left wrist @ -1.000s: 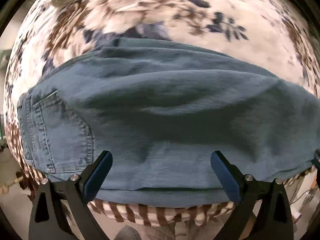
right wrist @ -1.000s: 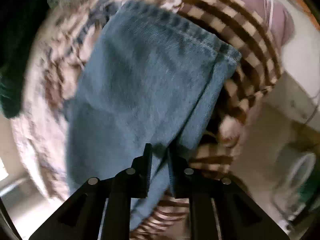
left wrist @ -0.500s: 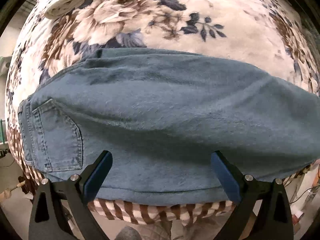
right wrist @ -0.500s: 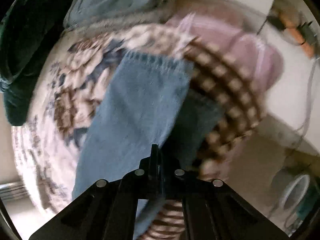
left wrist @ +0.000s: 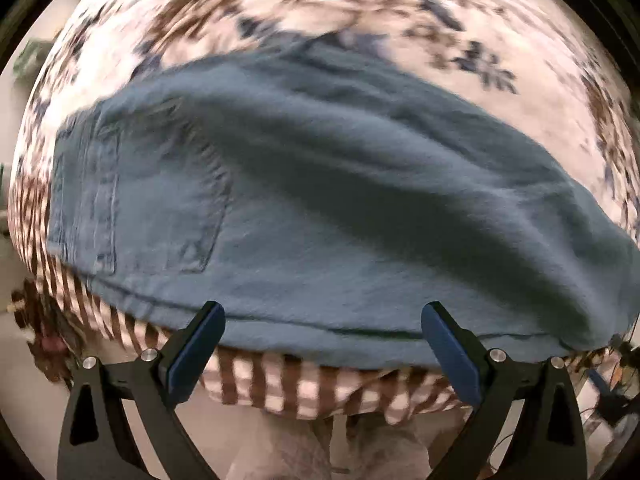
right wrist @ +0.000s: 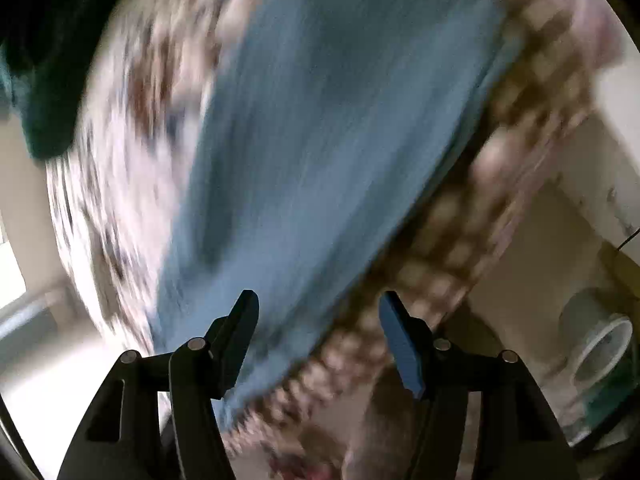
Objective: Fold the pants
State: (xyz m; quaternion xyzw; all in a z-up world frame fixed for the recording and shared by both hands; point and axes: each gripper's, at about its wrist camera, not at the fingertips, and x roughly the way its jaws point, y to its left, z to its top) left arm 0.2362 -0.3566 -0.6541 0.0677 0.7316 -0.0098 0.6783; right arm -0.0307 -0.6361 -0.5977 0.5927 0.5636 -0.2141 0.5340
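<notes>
Blue denim pants (left wrist: 320,208) lie across a floral bedspread (left wrist: 280,12), back pocket (left wrist: 160,208) at the left. My left gripper (left wrist: 322,336) is open and empty just over the near hem edge of the pants. In the right wrist view the pants (right wrist: 320,140) run up the frame as a long blurred blue strip. My right gripper (right wrist: 318,328) is open and empty, its jaws spread over the near edge of the denim.
A brown-and-white checked blanket (left wrist: 280,384) hangs over the bed edge under the pants; it also shows in the right wrist view (right wrist: 532,92). A dark green cloth (right wrist: 44,80) lies at the far left. A white round object (right wrist: 600,348) stands on the floor at right.
My right gripper was shut on the denim edge; it has opened and let go. The left gripper stayed open and shifted, so the pocket sits more toward the middle. Both views are motion-blurred.
</notes>
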